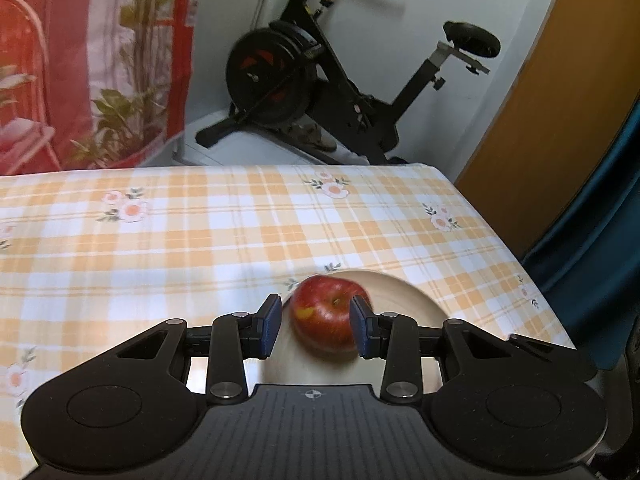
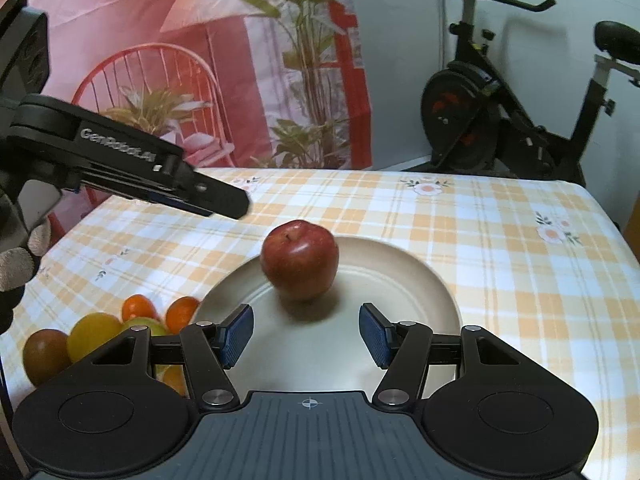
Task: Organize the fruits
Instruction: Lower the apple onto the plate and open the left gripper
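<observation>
Evidently, in the left wrist view, the left hand-held gripper (image 1: 316,326) has its jaws apart with nothing clamped; the red apple (image 1: 330,314) seen between its pads (image 1: 269,326) lies beyond them on the beige plate (image 1: 404,296), which sits on the checked tabletop (image 1: 160,240).

From the right wrist view, the right hand-held gripper (image 2: 306,336) also stands apart and empty, low over the plate's near rim. The apple rests upright, stem up, toward the plate's far side. Several smaller fruits (image 2: 100,334) lie clustered on the cloth just left of the plate, judged to be awaiting transfer. The left hand-held gripper hangs above and left of the apple, clear of it.
</observation>
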`<state>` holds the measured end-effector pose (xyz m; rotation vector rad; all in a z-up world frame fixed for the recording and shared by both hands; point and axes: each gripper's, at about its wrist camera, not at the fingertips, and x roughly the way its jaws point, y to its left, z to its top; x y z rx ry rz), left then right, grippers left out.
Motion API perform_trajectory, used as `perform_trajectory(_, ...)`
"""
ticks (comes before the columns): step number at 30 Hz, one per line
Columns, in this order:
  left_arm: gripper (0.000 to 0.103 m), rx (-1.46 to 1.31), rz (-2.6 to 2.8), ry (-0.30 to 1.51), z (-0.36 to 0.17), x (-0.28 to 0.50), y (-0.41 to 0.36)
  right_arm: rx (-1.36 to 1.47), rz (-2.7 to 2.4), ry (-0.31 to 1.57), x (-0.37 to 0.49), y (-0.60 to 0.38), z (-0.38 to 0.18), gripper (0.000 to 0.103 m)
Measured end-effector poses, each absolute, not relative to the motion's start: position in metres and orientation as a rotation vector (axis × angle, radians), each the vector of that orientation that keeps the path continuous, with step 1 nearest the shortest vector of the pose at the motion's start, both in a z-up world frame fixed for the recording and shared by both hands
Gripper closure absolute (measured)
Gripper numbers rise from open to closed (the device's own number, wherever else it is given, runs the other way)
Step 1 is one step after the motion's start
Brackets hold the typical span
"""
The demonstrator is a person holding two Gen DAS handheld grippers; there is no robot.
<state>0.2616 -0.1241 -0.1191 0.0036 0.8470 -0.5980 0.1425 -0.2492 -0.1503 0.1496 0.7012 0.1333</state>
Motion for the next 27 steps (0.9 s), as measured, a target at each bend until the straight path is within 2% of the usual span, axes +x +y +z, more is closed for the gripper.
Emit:
perform_trajectory(14,0.063,-0.023,-0.461,0.765,-0.095,0.210,-0.030,0.120,0.170,0.688,0.107,-0.196,-0.135,0.048)
perform_trajectory(27,0.063,-0.049,-0.457,0.779,-0.111,0.179,-0.006,0.050,0.239,0.721,0.099,-0.154,-0.137,0.048)
